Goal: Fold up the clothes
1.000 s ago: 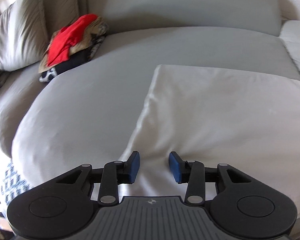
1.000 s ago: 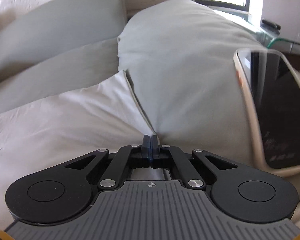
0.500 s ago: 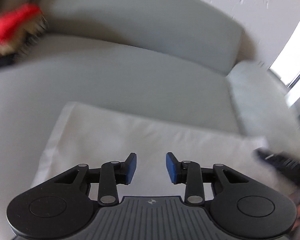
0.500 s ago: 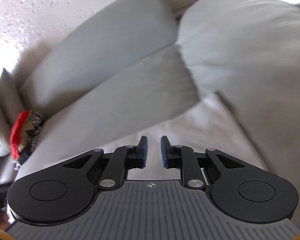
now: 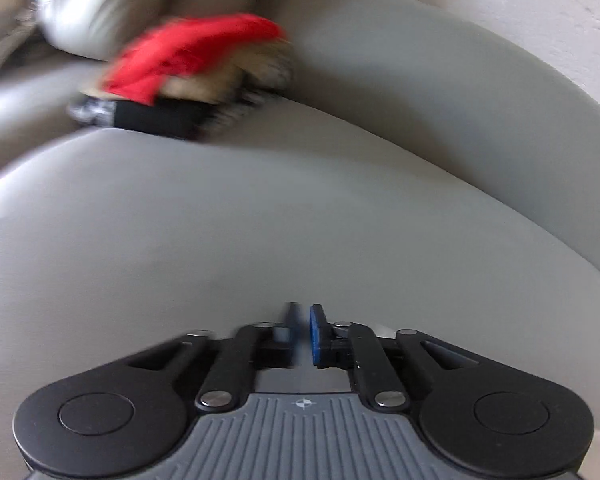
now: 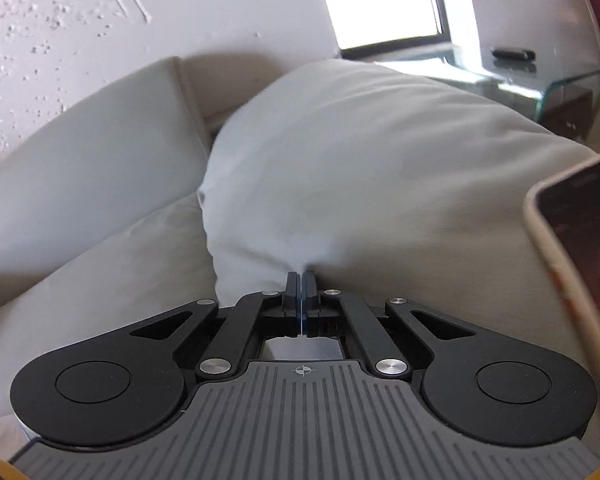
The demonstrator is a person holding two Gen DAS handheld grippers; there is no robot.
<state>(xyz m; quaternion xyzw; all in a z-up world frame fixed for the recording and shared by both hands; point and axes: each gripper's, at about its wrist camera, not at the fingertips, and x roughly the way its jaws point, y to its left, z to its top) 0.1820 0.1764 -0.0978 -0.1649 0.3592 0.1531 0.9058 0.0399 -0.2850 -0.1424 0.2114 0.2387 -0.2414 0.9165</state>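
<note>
Right tool (image 6: 301,276): I am pinching a pale grey-white cloth (image 6: 300,184), bunching up before me.
Left tool (image 5: 302,316): narrowly parted, holding nothing, hovering over the sofa cushion (image 5: 260,208).
Clothes pile (image 5: 188,76): blurred, lying far left.

The left gripper (image 5: 301,330), its blue pads nearly together with a narrow gap between them, points over a grey sofa cushion (image 5: 260,232) toward a blurred clothes pile (image 5: 180,84) topped by a red garment (image 5: 188,56).

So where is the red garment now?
In the left wrist view, upper left: the red garment lies on a blurred clothes pile against the sofa back.
</note>
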